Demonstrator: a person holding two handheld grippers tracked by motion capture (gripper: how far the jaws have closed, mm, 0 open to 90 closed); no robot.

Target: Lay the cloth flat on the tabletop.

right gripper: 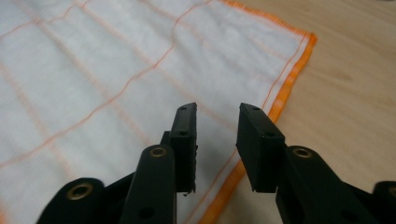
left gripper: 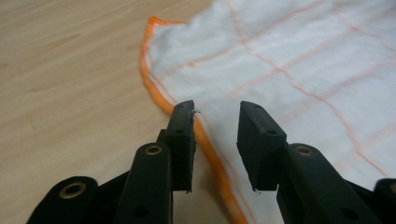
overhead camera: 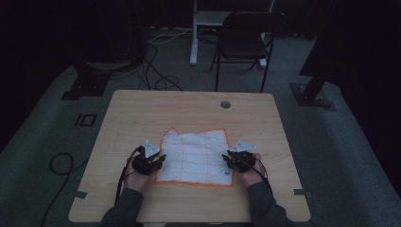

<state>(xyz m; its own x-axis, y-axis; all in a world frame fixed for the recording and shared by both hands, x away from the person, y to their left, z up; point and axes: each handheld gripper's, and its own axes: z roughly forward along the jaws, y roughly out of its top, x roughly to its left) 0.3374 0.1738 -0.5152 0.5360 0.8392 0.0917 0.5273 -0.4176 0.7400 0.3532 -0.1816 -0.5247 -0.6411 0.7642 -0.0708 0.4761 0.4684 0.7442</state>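
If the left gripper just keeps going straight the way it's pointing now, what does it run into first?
Most likely the white cloth. The left gripper has open jaws with nothing between them, aimed low across the cloth's orange hem, so it would probably meet fabric just past that edge. How high it sits above the table is unclear.

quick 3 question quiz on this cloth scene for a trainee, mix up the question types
1. True or false: the left hand-held gripper is clamped on the cloth.
2. Multiple choice: the cloth's hem is A) blue, B) orange, C) green.
3. Short answer: which edge of the cloth does each hand-held gripper sit at in the high view?

Key
1. False. Its jaws stand apart above the hem, with nothing pinched between them.
2. B. An orange hem runs round the white cloth, which has thin orange grid lines.
3. The left one is at the cloth's left edge; the right hand-held gripper is at its right edge. Both are near the corners closest to the person, on the wooden table.
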